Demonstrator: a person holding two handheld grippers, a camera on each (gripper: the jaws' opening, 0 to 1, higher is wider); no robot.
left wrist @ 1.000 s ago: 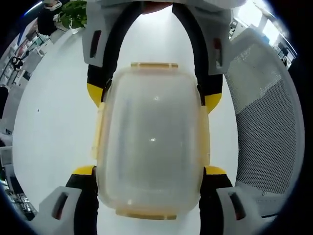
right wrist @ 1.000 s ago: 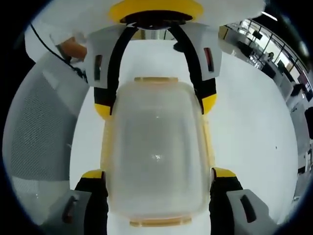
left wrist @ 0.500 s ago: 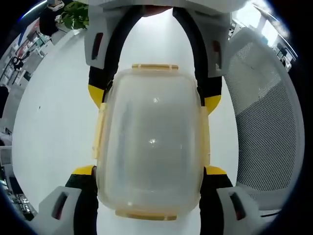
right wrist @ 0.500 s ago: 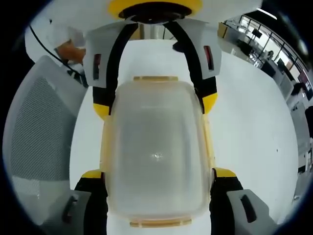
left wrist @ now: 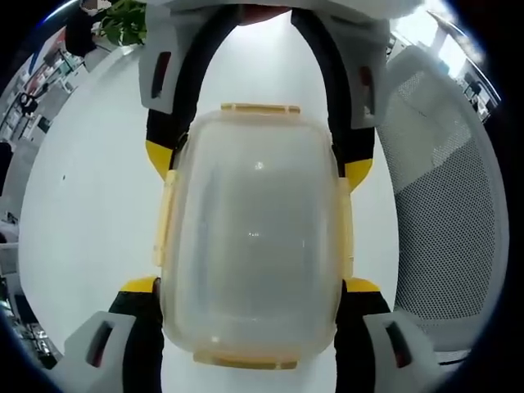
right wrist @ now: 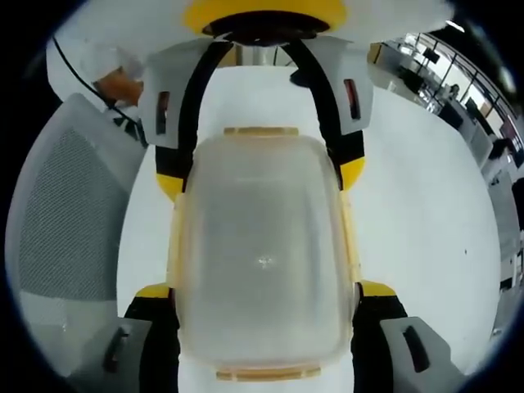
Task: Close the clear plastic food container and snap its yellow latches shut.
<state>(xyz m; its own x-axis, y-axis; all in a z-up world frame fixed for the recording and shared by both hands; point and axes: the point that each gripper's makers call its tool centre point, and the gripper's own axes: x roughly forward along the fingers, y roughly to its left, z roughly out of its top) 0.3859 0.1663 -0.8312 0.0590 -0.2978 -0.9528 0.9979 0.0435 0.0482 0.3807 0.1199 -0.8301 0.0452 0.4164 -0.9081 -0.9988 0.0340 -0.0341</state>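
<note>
So the clear plastic container (left wrist: 254, 237) sits lid-on flat on a plain white table (left wrist: 90, 188), and it's sandwiched between the two tools from opposite ends. In the left gripper view, the left gripper (left wrist: 250, 307) has its yellow-tipped jaws straddling the near end of the box, one tip against each long side; the right gripper (left wrist: 258, 164) comes in from the far end and does the same there. The right gripper view mirrors it: right gripper (right wrist: 262, 307) near, left gripper (right wrist: 260, 176) far. Both pairs of jaws are spread to the width of the box and look pressed on its sides.

The yellow latches (left wrist: 260, 108) run along all four edges; the end ones lie flat against the lid rim, can't really tell if they're fully clicked.

Room stuff: a grey mesh office chair (left wrist: 442, 205) stands right beside the table, on the right in the left gripper view. A green potted plant (left wrist: 127, 20) sits past the far left corner with some office clutter. In the right gripper view, big windows (right wrist: 442, 65) are far right, and someone's hand (right wrist: 115, 82) with a black cable shows far left.
</note>
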